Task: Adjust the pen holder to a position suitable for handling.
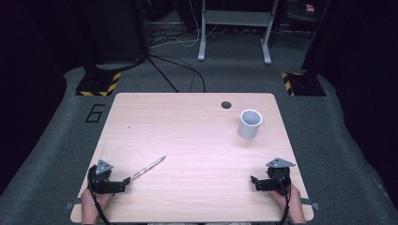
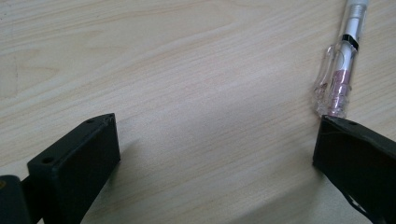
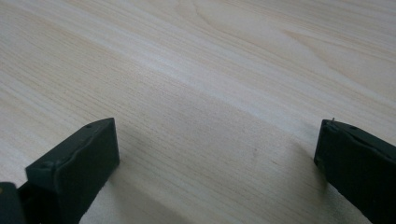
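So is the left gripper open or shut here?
Open. The left gripper has its jaws wide apart over bare table, with nothing between them; the pen lies just beyond the tip of one jaw.

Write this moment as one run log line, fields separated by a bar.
left gripper: open, beside pen | right gripper: open, empty | cup: upright, far right | table
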{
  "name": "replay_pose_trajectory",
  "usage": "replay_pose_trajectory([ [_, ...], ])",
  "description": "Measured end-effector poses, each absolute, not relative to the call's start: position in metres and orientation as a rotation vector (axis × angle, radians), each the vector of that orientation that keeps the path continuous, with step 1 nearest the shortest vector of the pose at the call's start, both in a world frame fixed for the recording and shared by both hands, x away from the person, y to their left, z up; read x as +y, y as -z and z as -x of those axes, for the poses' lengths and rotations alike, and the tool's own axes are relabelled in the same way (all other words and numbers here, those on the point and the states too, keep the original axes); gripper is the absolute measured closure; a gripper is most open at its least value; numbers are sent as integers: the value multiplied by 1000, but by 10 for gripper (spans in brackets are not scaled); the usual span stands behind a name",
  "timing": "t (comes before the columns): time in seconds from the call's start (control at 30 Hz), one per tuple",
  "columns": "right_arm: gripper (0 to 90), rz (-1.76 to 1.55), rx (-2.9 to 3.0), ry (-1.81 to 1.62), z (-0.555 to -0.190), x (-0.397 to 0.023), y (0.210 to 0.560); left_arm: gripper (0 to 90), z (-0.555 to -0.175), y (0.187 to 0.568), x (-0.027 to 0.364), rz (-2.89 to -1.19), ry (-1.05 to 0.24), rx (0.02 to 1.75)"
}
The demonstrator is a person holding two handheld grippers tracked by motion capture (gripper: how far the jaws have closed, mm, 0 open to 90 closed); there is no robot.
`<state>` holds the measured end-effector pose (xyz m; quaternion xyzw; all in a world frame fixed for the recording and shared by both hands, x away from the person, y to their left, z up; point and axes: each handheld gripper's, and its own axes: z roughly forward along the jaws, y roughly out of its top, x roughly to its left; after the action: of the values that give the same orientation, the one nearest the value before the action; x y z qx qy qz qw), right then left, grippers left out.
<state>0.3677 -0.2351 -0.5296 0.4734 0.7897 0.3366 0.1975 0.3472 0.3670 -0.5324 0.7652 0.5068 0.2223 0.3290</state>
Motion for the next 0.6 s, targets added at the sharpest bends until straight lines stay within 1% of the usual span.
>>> replay_pose_trajectory([
  [0.3,0,-1264,2303,-906,-370,-239,526,7,-347,532,367,-1999,-585,1330],
  [0.6,0,-1343,2256,-956,-370,-243,521,7,-347,532,367,-1999,-584,1330],
])
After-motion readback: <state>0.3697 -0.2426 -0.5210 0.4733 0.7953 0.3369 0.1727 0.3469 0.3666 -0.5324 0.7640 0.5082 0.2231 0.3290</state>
